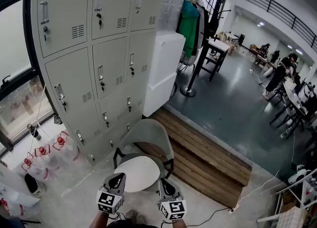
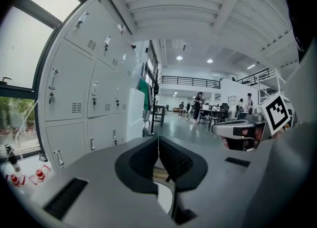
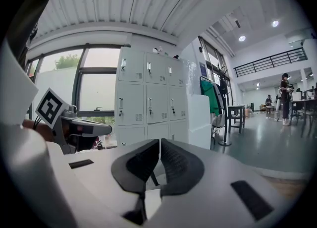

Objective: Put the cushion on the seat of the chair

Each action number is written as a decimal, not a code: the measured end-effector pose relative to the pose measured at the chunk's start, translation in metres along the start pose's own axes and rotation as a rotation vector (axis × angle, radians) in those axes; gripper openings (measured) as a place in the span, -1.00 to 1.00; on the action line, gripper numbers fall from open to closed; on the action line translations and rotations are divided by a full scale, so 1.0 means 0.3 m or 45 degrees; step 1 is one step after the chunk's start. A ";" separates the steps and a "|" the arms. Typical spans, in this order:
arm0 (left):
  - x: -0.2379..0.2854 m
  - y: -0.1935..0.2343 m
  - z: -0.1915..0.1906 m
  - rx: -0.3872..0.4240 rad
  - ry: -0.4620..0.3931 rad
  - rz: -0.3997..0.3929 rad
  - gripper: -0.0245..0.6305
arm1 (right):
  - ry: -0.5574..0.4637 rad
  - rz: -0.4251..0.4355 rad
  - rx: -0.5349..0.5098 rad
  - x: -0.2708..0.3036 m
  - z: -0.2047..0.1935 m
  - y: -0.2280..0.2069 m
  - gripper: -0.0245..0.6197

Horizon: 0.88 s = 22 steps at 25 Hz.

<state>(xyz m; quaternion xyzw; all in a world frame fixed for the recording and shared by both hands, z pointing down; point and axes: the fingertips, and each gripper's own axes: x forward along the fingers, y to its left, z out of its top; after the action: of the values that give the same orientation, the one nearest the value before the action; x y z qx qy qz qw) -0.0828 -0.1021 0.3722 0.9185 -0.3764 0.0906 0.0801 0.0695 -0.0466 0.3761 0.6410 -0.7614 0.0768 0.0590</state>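
Both grippers are clenched on nothing, each pair of jaws meeting at the tips. The left gripper (image 1: 119,177) and right gripper (image 1: 164,183) hang side by side over the near edges of the round white cushion (image 1: 140,171). It lies flat on the seat of the grey chair (image 1: 149,132), which stands near the lockers (image 1: 106,68), by the planks (image 1: 198,155)

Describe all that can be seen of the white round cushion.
The white round cushion is a flat, plain, smooth disc. It lies nearly level over the seat of the grey shell-backed chair; whether it rests there cannot be told. Its near rim meets the left hand-held gripper and the right hand-held gripper; both have jaws shut, apparently pinching that rim.
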 end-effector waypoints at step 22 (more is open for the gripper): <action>-0.104 -0.003 -0.016 0.031 -0.001 -0.050 -0.85 | -0.031 -0.058 0.008 -0.083 0.005 0.074 -0.82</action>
<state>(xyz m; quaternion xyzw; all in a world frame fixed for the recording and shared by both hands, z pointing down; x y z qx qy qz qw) -0.1047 -0.0794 0.3697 0.9267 -0.3573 0.0932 0.0703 0.0518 -0.0192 0.3691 0.6593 -0.7470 0.0701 0.0493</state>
